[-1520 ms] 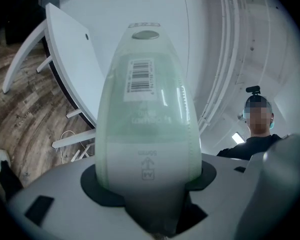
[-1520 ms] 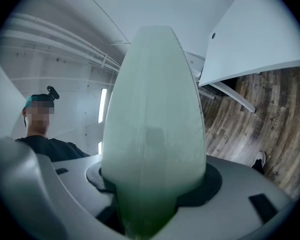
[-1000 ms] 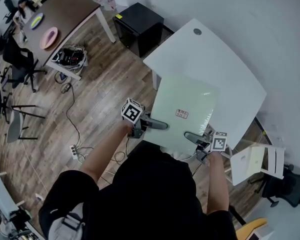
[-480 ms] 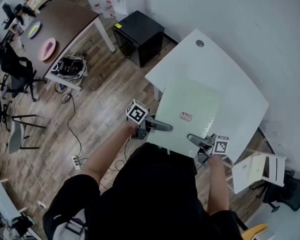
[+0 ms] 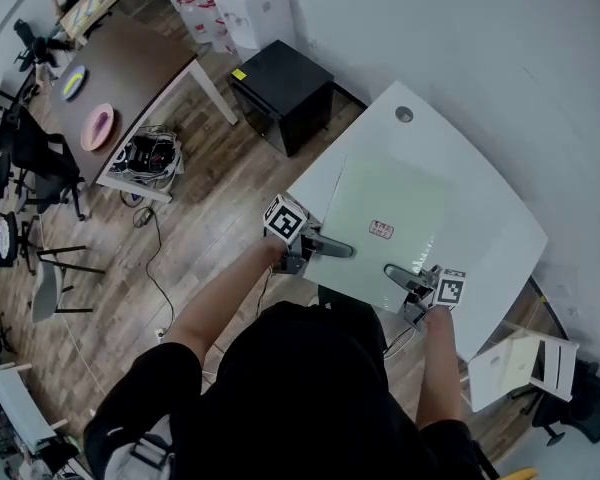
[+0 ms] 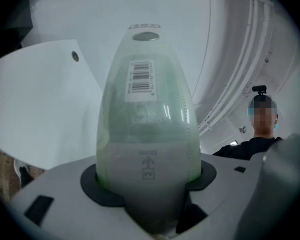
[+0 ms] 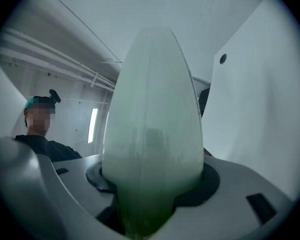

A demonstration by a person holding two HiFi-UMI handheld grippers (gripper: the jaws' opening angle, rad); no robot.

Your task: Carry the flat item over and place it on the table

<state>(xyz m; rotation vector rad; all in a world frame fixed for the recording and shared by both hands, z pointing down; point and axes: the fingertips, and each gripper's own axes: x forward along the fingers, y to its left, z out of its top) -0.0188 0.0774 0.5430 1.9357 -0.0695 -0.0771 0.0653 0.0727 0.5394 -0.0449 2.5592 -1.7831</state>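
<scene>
The carry looks nearly done. The pale green, translucent flat plastic sheet [image 5: 385, 218] is over the white curved table [image 5: 460, 158], at twelve o'clock from the person; contact can't be judged. The left gripper [image 5: 342, 251] is clamped on the sheet's eight o'clock edge, and the right gripper [image 5: 394, 272] is clamped at six o'clock. Next, probably: lower it level, then release both.

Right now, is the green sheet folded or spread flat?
Spread flat: green sheet shows one full rectangle; left gripper and right gripper clamp its near edge.
</scene>
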